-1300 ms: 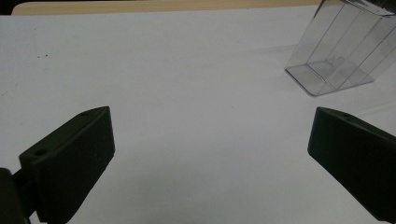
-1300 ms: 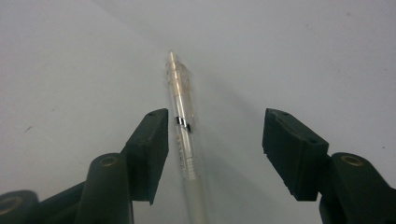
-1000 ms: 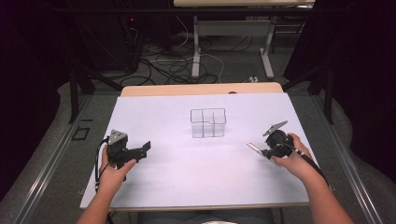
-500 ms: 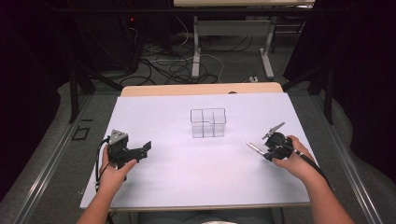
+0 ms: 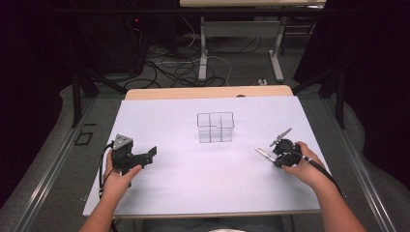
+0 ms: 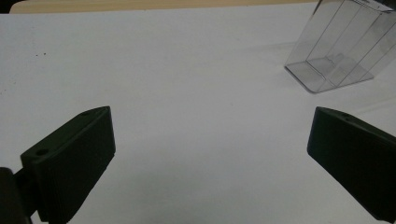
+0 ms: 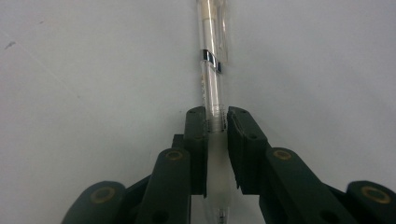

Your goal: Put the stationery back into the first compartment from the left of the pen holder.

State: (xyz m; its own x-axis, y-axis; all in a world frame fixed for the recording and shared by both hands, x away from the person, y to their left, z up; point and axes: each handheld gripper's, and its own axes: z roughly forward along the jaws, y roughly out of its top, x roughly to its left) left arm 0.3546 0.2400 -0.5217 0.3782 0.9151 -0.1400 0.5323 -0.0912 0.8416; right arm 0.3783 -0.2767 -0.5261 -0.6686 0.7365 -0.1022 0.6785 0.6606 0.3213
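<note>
A clear pen [image 5: 263, 154] with a see-through barrel [image 7: 211, 79] lies on the white table at the right. My right gripper [image 5: 276, 157] lies low over it. Its jaws have just been closing, and in the right gripper view the pads [image 7: 198, 135] press on the pen's pale grip section, so the gripper [image 7: 217, 122] is shut on it. My left gripper [image 5: 148, 156] rests at the table's left, wide open [image 6: 210, 154] with bare table between its jaws. A clear plastic divided box [image 5: 215, 127] stands empty at the table's middle, up and right [image 6: 336, 51] of the left jaws.
The white table [image 5: 193, 193] has a wooden strip along its far edge [image 5: 208, 92]. Beyond it are a dark floor, cables [image 5: 183, 67] and white desk legs [image 5: 203, 53]. A cable trails from each gripper along the forearms.
The right gripper's jaws have drawn together on the pen. Both hands and the clear box have stayed where they were.
</note>
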